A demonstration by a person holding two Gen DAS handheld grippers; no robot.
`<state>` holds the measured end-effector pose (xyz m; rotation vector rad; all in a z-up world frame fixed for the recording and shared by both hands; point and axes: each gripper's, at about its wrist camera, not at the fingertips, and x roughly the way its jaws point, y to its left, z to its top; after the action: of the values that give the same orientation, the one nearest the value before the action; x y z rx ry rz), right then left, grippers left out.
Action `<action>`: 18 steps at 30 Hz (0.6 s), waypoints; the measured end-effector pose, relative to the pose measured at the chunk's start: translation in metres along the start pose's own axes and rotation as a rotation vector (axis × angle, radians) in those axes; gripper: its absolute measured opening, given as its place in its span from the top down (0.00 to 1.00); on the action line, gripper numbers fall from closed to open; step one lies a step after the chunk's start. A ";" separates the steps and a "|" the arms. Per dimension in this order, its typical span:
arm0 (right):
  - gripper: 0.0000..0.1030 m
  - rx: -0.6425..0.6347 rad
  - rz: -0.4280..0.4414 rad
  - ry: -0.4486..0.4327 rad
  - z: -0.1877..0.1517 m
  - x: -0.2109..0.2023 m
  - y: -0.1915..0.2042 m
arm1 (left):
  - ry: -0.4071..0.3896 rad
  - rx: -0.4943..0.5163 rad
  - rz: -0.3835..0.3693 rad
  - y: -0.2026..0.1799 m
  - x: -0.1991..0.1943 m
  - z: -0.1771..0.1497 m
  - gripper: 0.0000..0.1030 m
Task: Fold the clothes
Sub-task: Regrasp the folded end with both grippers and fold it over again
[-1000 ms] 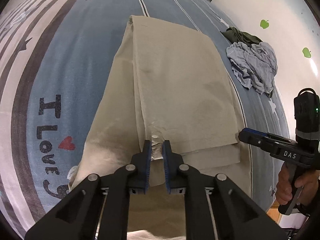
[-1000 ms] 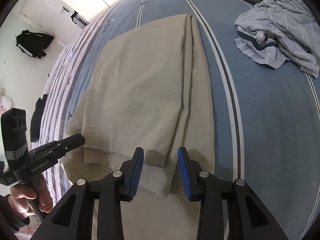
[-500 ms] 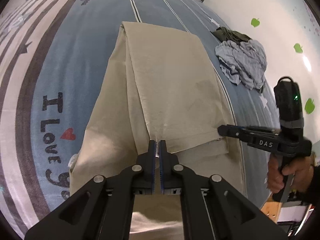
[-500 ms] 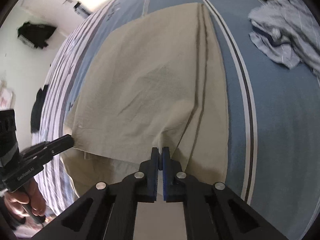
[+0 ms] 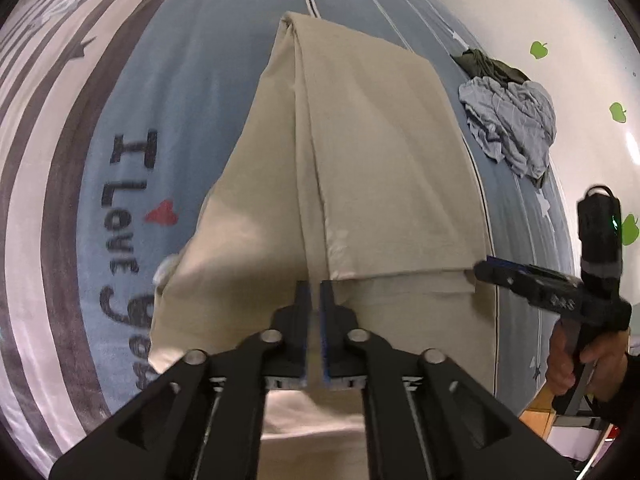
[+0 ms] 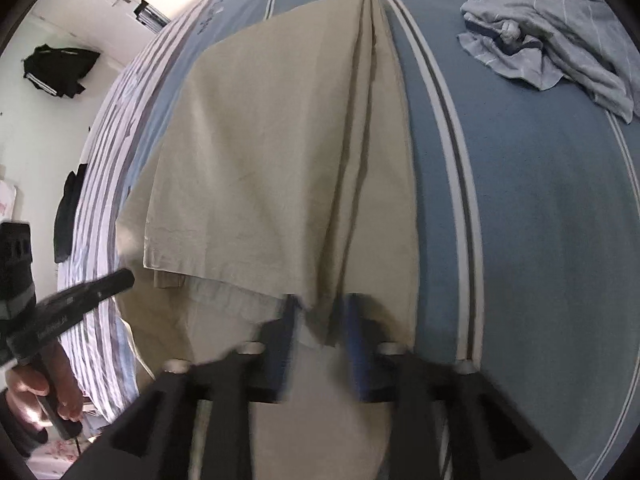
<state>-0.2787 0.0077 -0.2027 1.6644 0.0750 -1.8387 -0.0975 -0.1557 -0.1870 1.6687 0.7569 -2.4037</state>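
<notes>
A beige folded cloth (image 5: 380, 140) lies lengthwise on the blue bed cover (image 5: 192, 80), its upper layer ending just short of the near hem. My left gripper (image 5: 315, 286) sits at the near left corner of that upper layer. Its jaws are opening, a narrow gap apart, and the fold edge runs into the gap. In the right wrist view the cloth (image 6: 260, 140) has its near right corner hanging loose between the blue pads of my right gripper (image 6: 322, 304), whose jaws are opening wide. Each gripper shows in the other's view: right gripper (image 5: 516, 280), left gripper (image 6: 92, 292).
A crumpled grey-blue pile of clothes (image 5: 512, 124) lies on the bed's right side, with a dark green garment (image 5: 488, 66) behind it. A black garment (image 6: 60, 68) hangs on the wall at left. A person's hand (image 5: 568, 364) holds each gripper's handle by the bed's near edge.
Half a second ago both grippers were shut on the near edge of the cloth's upper layer. Now both have parted, the right one much wider, and the cloth corners lie loose.
</notes>
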 end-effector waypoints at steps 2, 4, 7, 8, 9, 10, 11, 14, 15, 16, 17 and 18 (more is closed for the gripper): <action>0.58 0.012 0.013 -0.015 0.001 -0.004 -0.002 | -0.021 0.010 -0.002 -0.003 -0.004 0.003 0.62; 0.54 0.030 0.025 -0.015 0.005 -0.004 -0.005 | -0.048 0.007 -0.010 -0.007 -0.004 0.007 0.36; 0.54 0.038 0.032 -0.002 0.010 0.006 0.000 | -0.041 0.016 0.012 -0.010 0.003 0.013 0.31; 0.54 0.037 0.038 0.002 0.012 0.008 0.001 | -0.026 0.015 0.008 -0.010 0.009 0.015 0.31; 0.54 0.035 0.046 0.005 0.014 0.010 0.000 | -0.020 0.011 0.002 -0.009 0.010 0.016 0.31; 0.54 0.032 0.054 0.007 0.016 0.012 -0.001 | -0.017 0.007 -0.003 -0.008 0.014 0.017 0.31; 0.54 0.024 0.053 0.011 0.018 0.014 0.001 | -0.017 0.005 -0.007 -0.008 0.017 0.018 0.31; 0.54 -0.006 0.043 0.017 0.018 0.022 0.010 | 0.002 0.011 -0.030 -0.007 0.028 0.020 0.48; 0.55 -0.012 0.039 0.017 0.016 0.024 0.012 | 0.013 0.015 -0.035 -0.007 0.032 0.020 0.54; 0.57 -0.017 0.031 0.017 0.014 0.025 0.014 | 0.026 0.017 -0.035 -0.006 0.035 0.021 0.59; 0.60 -0.020 0.026 0.020 0.012 0.028 0.015 | 0.034 0.020 -0.037 -0.005 0.036 0.021 0.60; 0.66 -0.022 0.021 0.024 0.011 0.030 0.016 | 0.036 0.022 -0.039 -0.005 0.038 0.021 0.60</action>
<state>-0.2801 -0.0222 -0.2220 1.6659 0.0873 -1.7965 -0.1318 -0.1546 -0.2138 1.7257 0.7783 -2.4232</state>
